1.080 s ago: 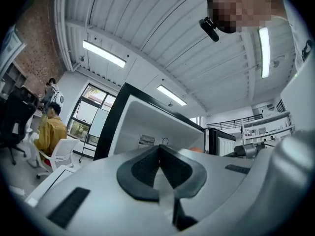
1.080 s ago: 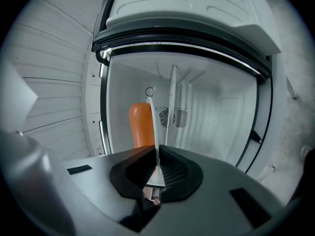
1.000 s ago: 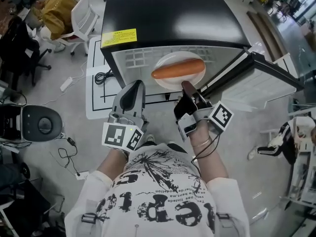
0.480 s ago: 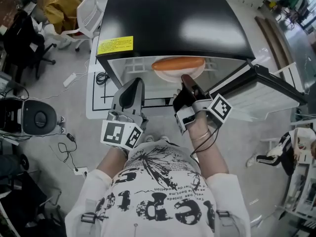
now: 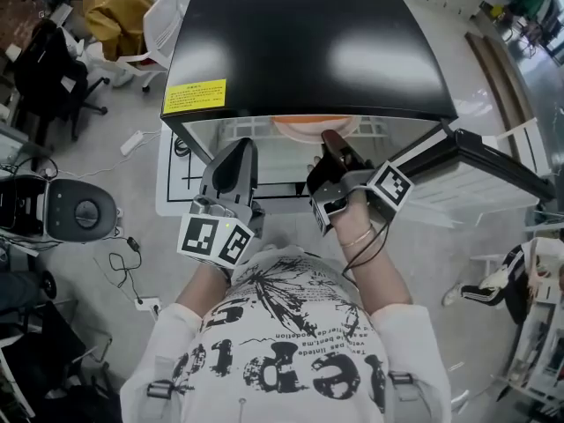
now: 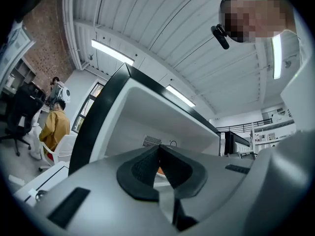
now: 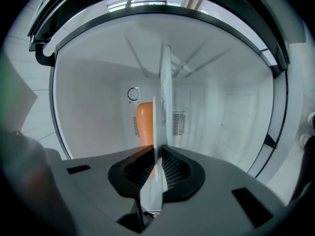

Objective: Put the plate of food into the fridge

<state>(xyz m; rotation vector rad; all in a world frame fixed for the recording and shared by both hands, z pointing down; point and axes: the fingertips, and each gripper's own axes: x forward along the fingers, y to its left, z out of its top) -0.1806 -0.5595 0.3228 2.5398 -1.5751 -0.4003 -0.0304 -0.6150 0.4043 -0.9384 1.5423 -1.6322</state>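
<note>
A white plate (image 7: 165, 92) carries an orange sausage (image 7: 144, 124) and stands edge-on in the right gripper view, inside the white fridge interior (image 7: 88, 107). My right gripper (image 7: 157, 149) has the plate's rim between its pads, and its jaws are opening. From the head view, only a sliver of the plate (image 5: 313, 123) shows under the black fridge top (image 5: 300, 42), with the right gripper (image 5: 330, 139) at the opening. My left gripper (image 5: 240, 148) hangs in front of the fridge, shut and holding nothing; its pads (image 6: 142, 166) meet.
The fridge door (image 5: 476, 161) stands open to the right. A white mat (image 5: 181, 174) with a cable lies under the fridge's left side. A black round device (image 5: 75, 210) and floor cables are at the left; chairs and a seated person (image 5: 115, 11) upper left.
The right gripper has carried the plate and sausage forward into the fridge; the plate is now almost hidden under the fridge top. The left gripper has stayed in place.
</note>
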